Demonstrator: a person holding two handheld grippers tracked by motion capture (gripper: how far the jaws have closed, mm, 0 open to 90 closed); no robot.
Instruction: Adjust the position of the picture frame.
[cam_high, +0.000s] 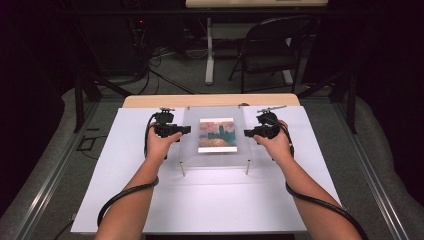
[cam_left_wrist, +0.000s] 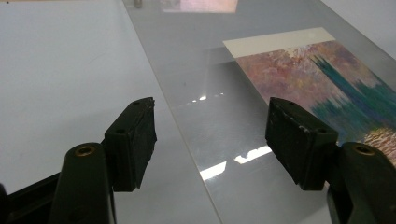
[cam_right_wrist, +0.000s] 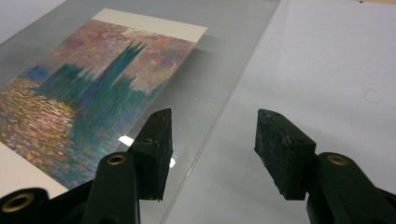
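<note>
Item one: a clear plastic sheet, rectangular, raised a little above the white board on short metal legs, two of which we see at its near corners. It sits at the middle of the bench, toward the far side of the board.

Item two: a printed picture in pink, orange and teal, with a pale border at its top and bottom. It lies flat at the middle of the sheet; whether it rests on top of the sheet or under it we cannot tell.

Item three: the left gripper, held in the left hand at the sheet's left edge and pointing inward. In the left gripper view we see its jaws standing apart with nothing pressed between them, the sheet's edge running between them farther off.

Item four: the right gripper, held in the right hand at the sheet's right edge, facing the left one across the picture. In the right gripper view its jaws stand apart too, straddling the sheet's edge, without touching it.

Item five: a dark folding chair beyond the bench, on the floor.
</note>
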